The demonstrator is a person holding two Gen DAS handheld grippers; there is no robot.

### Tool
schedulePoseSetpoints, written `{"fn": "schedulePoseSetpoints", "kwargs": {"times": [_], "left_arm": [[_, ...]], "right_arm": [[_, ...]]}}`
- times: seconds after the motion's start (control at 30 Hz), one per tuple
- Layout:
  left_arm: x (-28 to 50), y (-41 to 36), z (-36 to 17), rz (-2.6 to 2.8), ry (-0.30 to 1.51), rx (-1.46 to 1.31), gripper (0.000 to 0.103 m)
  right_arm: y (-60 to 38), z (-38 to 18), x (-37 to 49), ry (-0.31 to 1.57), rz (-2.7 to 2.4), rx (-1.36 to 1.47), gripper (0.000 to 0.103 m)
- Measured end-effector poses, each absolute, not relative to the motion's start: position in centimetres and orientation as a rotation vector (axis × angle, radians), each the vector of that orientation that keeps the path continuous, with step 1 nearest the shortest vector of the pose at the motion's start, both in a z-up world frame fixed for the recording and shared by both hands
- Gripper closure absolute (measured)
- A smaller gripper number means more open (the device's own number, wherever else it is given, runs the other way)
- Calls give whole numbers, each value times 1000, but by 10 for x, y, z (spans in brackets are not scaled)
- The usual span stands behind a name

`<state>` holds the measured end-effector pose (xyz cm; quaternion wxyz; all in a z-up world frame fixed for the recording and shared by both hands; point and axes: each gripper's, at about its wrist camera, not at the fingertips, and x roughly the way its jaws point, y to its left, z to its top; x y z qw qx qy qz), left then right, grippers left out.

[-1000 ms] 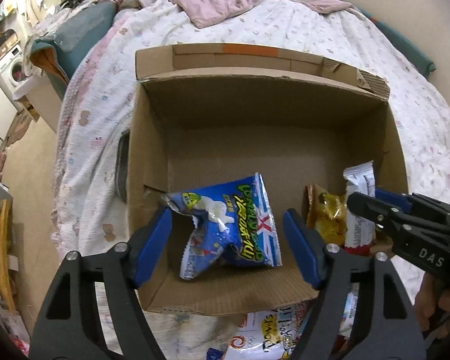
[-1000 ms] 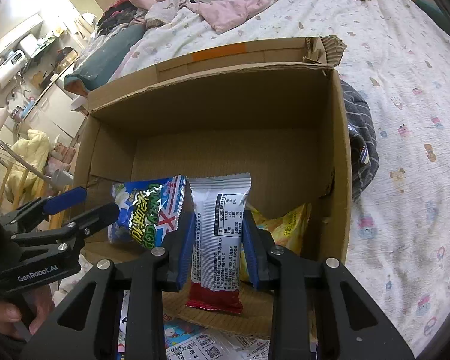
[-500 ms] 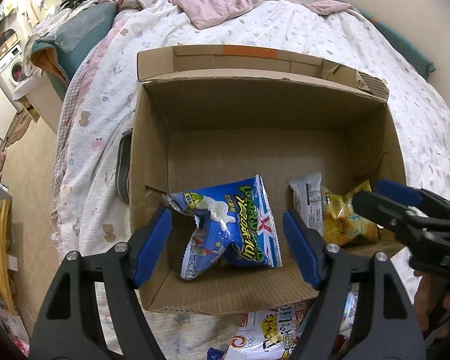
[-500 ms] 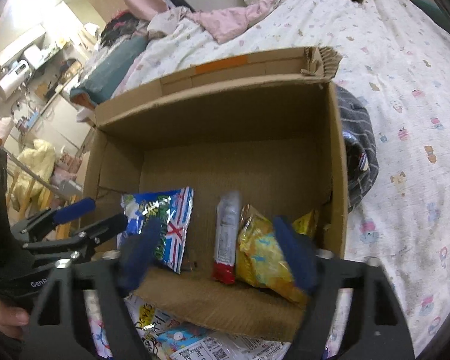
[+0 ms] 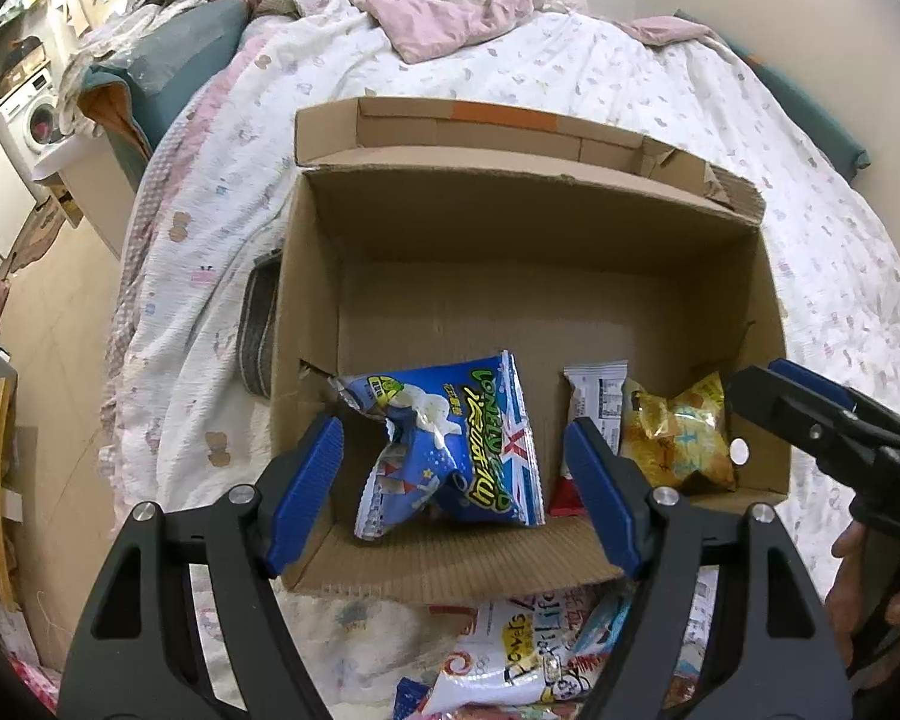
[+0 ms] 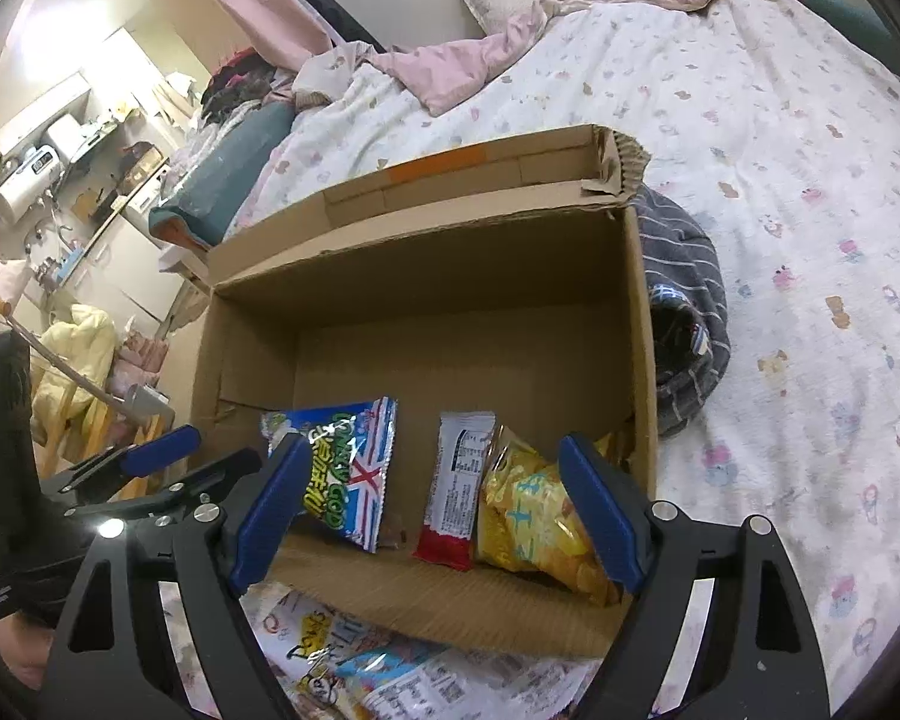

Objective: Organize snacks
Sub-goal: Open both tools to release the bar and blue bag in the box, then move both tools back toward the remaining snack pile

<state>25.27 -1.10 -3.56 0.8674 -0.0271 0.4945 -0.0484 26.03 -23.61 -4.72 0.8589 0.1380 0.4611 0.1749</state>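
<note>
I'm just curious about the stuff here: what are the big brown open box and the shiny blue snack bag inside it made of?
The big brown open box looks like matte corrugated cardboard: fluted ridges show along its torn edges. The shiny blue snack bag seems to be glossy plastic film, possibly foil-lined: it crinkles and catches light.
</note>
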Motion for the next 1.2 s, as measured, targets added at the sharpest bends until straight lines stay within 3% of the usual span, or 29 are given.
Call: {"fn": "schedulePoseSetpoints", "kwargs": {"times": [0.43, 0.97, 1.07, 1.2], "left_arm": [[194, 17, -8, -77, 986, -148, 29], [137, 22, -21, -58, 1026, -155, 29], [136, 19, -27, -63, 1041, -161, 29], [136, 22, -31, -53, 1062, -196, 29]], "right_arm": [[-269, -7, 192, 896, 353, 354, 17], [-302, -28, 127, 963, 286, 353, 17], [-313, -39, 124, 1004, 281, 371, 8], [-313, -61, 126, 1084, 288, 410, 7]]}}
